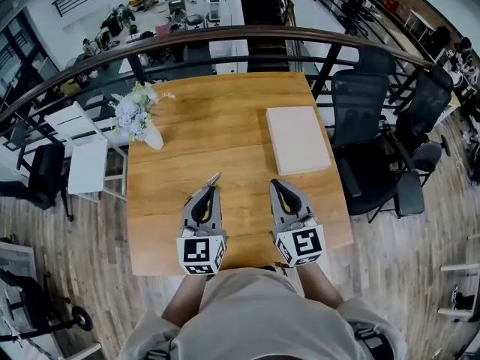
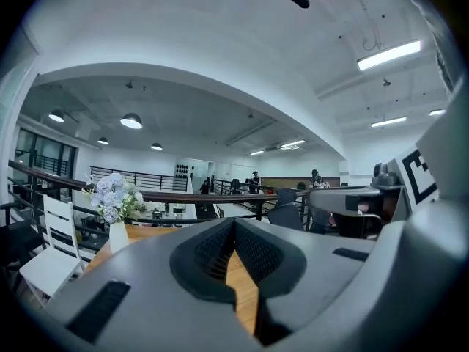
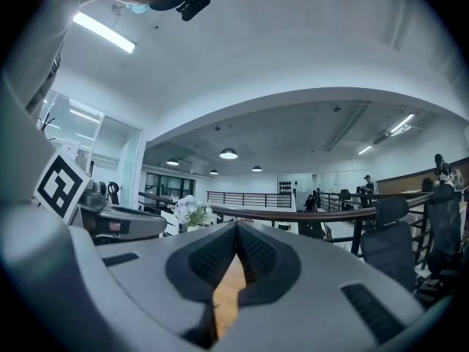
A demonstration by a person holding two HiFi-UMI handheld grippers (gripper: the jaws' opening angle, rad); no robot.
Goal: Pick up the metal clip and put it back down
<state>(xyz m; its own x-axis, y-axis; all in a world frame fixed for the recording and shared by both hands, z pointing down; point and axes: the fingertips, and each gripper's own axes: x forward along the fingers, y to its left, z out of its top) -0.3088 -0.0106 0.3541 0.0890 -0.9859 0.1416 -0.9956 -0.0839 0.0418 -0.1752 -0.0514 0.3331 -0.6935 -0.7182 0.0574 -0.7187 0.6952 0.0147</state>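
A small metal clip (image 1: 214, 178) lies on the wooden table (image 1: 232, 111), just past the tip of my left gripper (image 1: 210, 191). Whether it touches the tip I cannot tell. The left gripper (image 2: 234, 223) is shut, its ribbed pads meet, and only wood shows below them; the clip is hidden in the left gripper view. My right gripper (image 1: 275, 184) rests about a hand's width to the right, near the table's front edge. Its jaws (image 3: 237, 226) are also shut with nothing between them.
A flat white box (image 1: 298, 139) lies on the table's right half. A white vase of pale flowers (image 1: 140, 118) stands at the left edge. A curved railing (image 1: 247, 34) runs behind the table. Black office chairs (image 1: 371, 126) crowd the right side, and white chairs (image 1: 84, 156) stand at the left.
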